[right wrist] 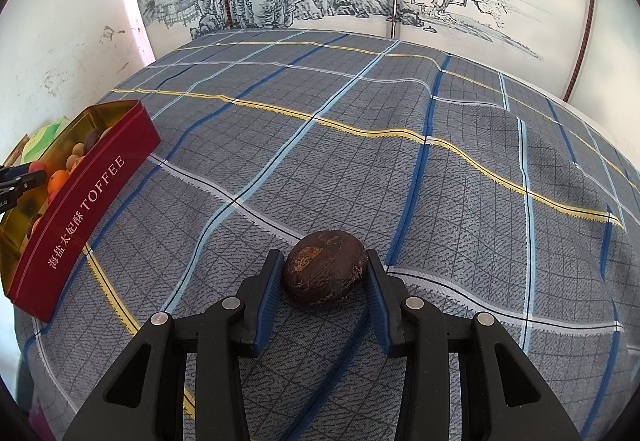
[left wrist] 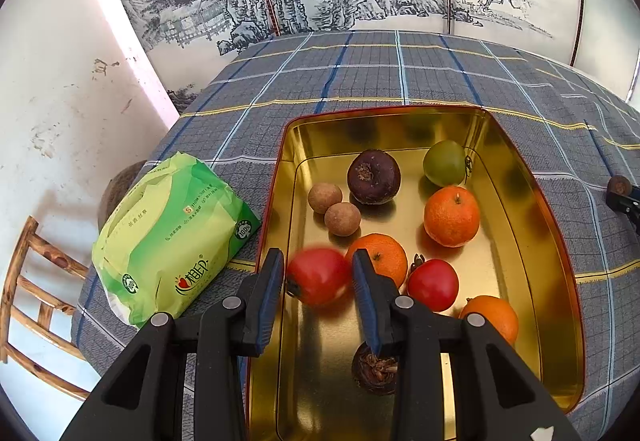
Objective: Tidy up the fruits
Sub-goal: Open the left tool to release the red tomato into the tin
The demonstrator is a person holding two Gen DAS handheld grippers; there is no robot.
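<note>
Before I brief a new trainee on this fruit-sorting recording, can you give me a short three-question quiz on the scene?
1. True or false: the left gripper holds a red fruit over the gold tin.
2. What lies between the fingers of the right gripper?
A. an orange
B. a dark brown round fruit
C. a green packet
3. Fill in: the word printed on the tin's red side is ____.

Key: 1 true; 2 B; 3 TOFFEE.
</note>
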